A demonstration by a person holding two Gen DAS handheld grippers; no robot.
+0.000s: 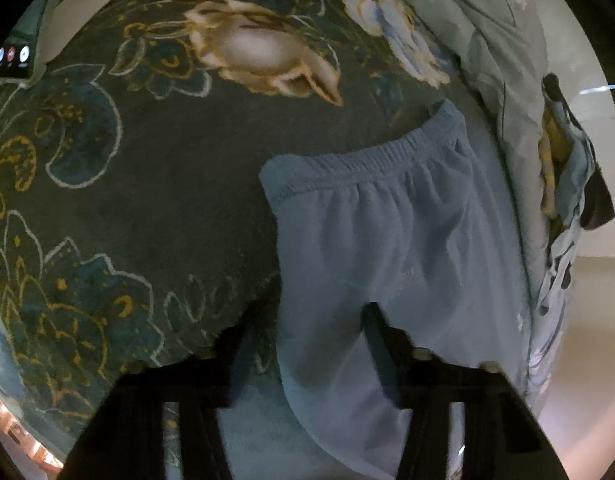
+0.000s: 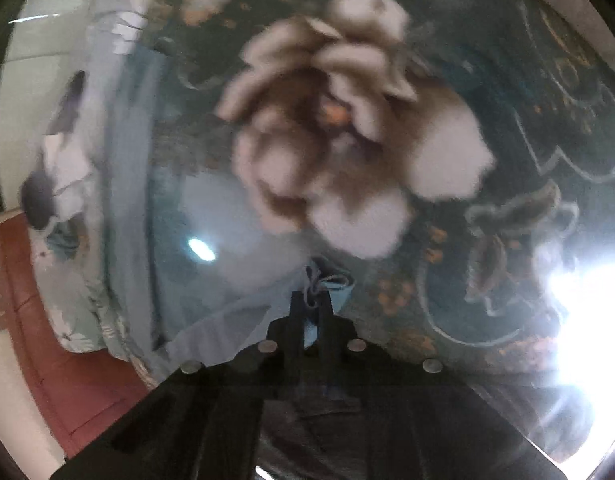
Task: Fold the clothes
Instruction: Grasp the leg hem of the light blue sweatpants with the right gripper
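Blue trousers (image 1: pixel 387 240) on floral blanket (image 1: pixel 147 160), bed

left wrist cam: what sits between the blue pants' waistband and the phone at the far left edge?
Nothing: only bare floral blanket between the waistband and the phone, in the left wrist view.

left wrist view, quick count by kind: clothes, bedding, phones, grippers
clothes: 1, the light blue pants
bedding: 2, the dark floral blanket and the pale floral quilt
phones: 1, the phone at the left edge
grippers: 1, the left gripper
total: 5
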